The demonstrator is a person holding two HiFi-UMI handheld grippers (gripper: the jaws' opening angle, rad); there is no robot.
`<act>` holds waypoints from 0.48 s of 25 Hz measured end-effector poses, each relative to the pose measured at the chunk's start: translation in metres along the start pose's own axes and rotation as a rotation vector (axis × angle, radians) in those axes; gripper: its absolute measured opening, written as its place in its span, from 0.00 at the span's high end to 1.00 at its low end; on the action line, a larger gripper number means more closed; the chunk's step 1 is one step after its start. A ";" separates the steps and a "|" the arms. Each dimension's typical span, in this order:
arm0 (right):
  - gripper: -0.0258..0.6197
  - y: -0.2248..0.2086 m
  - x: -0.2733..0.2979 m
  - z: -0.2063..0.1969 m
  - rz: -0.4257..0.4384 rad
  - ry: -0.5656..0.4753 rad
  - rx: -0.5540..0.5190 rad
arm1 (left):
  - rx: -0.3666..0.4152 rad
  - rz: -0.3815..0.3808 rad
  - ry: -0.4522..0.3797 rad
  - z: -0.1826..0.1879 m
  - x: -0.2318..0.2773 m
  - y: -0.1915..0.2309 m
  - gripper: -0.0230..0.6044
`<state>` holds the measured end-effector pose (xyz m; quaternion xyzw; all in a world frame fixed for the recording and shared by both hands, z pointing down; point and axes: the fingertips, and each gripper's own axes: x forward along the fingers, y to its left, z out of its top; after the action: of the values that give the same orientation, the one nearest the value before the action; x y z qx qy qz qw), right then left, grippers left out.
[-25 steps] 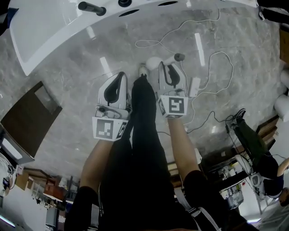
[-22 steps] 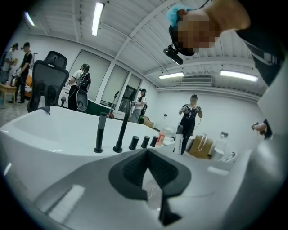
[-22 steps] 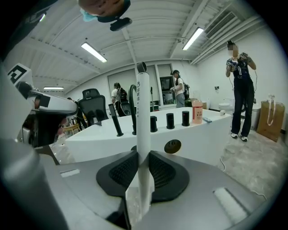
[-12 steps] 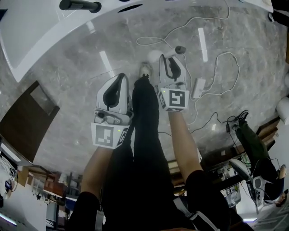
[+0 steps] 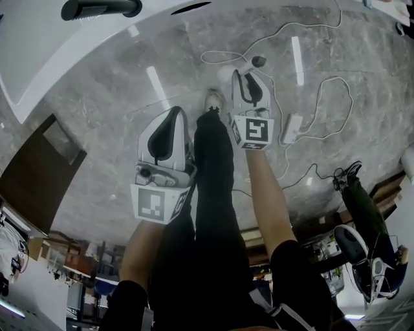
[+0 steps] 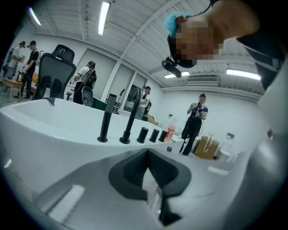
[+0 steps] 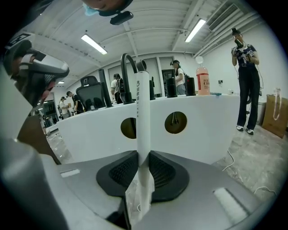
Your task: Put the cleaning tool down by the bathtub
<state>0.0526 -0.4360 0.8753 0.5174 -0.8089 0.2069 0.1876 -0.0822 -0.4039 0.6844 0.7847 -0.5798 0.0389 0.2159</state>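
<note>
The cleaning tool [image 7: 143,112] is a white stick-like handle standing upright between the pads of my right gripper [image 7: 143,155], which is shut on it. In the head view the tool [image 5: 224,74] crosses the tips of the right gripper [image 5: 248,72], with its grey end [image 5: 259,61] to the right, above the marble floor. The white bathtub [image 5: 39,58] curves across the upper left; its wall [image 7: 202,121] with two round holes faces the right gripper. My left gripper [image 5: 173,111] hangs lower and to the left, with its jaws [image 6: 147,155] shut on nothing.
A black faucet [image 5: 97,9] sits on the tub rim. White cables [image 5: 310,84] and a white adapter [image 5: 292,129] lie on the floor at right. A brown cabinet [image 5: 39,168] stands left. The person's black-trousered leg [image 5: 213,168] is between the grippers. People stand in the background.
My right gripper has moved forward with the tool, farther from the body. The left gripper has stayed about where it was, and the head view has shifted slightly.
</note>
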 end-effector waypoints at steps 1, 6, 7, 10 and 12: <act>0.84 -0.001 0.005 -0.005 -0.001 0.005 -0.003 | -0.003 0.003 0.000 -0.002 0.002 0.002 0.95; 0.84 -0.008 0.028 -0.030 0.002 0.023 -0.007 | -0.014 0.011 -0.005 -0.016 0.011 0.009 0.95; 0.84 -0.009 0.032 -0.036 0.002 0.024 -0.008 | -0.013 0.013 -0.002 -0.020 0.012 0.010 0.95; 0.84 -0.011 0.045 -0.052 0.001 0.035 -0.009 | -0.016 0.025 0.007 -0.030 0.012 0.017 0.95; 0.84 -0.011 0.056 -0.060 0.002 0.043 -0.012 | -0.019 0.035 0.009 -0.033 0.014 0.023 0.95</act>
<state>0.0458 -0.4506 0.9560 0.5108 -0.8066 0.2131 0.2077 -0.0929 -0.4088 0.7253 0.7723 -0.5926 0.0407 0.2252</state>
